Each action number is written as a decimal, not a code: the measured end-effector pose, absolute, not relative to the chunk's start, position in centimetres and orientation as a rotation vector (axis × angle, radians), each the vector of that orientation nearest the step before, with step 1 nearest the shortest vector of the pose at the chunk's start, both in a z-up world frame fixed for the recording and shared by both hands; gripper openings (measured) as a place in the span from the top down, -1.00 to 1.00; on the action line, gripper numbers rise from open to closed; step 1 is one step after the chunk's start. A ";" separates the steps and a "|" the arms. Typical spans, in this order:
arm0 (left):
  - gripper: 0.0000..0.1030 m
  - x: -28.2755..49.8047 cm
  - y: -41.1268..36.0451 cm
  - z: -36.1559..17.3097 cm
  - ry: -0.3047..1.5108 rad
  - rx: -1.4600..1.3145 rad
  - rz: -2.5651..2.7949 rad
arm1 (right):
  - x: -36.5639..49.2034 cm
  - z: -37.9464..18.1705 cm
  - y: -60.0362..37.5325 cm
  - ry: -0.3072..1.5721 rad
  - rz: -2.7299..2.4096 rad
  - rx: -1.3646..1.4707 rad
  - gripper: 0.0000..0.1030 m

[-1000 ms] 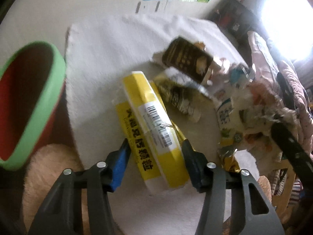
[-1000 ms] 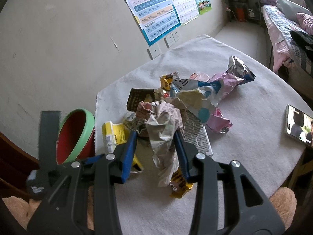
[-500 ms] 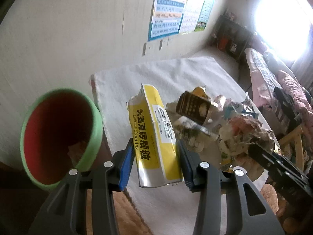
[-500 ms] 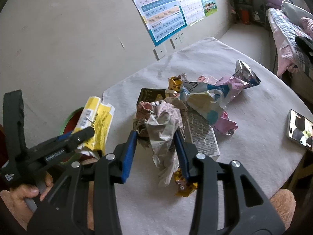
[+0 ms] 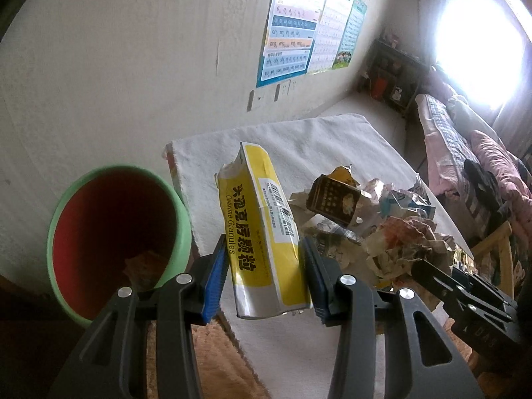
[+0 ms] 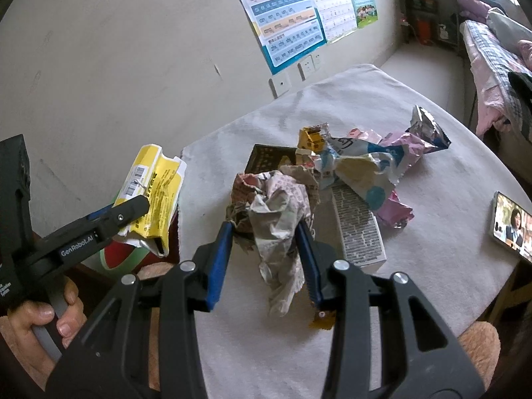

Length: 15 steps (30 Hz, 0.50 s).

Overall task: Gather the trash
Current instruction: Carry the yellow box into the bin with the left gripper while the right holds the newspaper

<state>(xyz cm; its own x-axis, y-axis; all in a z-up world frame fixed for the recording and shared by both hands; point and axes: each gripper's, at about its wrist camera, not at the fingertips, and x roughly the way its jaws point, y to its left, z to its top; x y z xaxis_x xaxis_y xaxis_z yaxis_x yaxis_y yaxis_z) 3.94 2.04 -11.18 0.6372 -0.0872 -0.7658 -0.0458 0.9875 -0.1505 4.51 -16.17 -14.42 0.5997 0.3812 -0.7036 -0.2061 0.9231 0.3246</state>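
My left gripper (image 5: 262, 276) is shut on a yellow and white medicine box (image 5: 262, 232), held in the air above the table's left edge. The same yellow box (image 6: 153, 199) shows at the left of the right wrist view, in the left gripper (image 6: 133, 212). A green-rimmed red bin (image 5: 109, 232) stands just left of the table, with some scraps in its bottom. My right gripper (image 6: 262, 256) is shut on a crumpled wad of newspaper (image 6: 279, 212), lifted over the trash pile. In the left wrist view that newspaper wad (image 5: 405, 239) sits at the right.
A pile of wrappers (image 6: 372, 163), a dark box (image 6: 266, 159) and a white printed carton (image 6: 359, 226) lie on the white cloth-covered table (image 6: 432, 232). A phone (image 6: 512, 226) rests at the table's right edge. A wall with posters (image 6: 286, 23) is behind; a bed (image 6: 492, 60) at far right.
My left gripper has closed on the yellow box and lifted it off the table, tipping it upright beside the bin. The right gripper has kept still with the newspaper wad.
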 end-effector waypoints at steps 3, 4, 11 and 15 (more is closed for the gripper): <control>0.20 3.8 1.9 -11.2 0.876 -0.152 -0.029 | 4.5 -14.4 -15.7 0.869 0.351 0.207 0.24; 0.20 3.8 1.9 -11.3 0.876 -0.150 -0.030 | 4.5 -14.4 -15.6 0.870 0.352 0.204 0.24; 0.20 3.7 2.5 -11.3 0.866 -0.163 -0.016 | 4.3 -14.3 -15.0 0.873 0.358 0.191 0.24; 0.20 3.7 3.0 -11.4 0.870 -0.168 -0.009 | 4.2 -14.3 -14.6 0.876 0.364 0.184 0.24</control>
<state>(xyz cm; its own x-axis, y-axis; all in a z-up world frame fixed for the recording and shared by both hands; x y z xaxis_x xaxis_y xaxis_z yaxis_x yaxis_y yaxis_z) 3.65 2.97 -11.42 0.6454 -0.0764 -0.7600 -0.0608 0.9867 -0.1508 4.22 -14.61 -14.29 0.5841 0.3849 -0.7146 -0.2357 0.9229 0.3045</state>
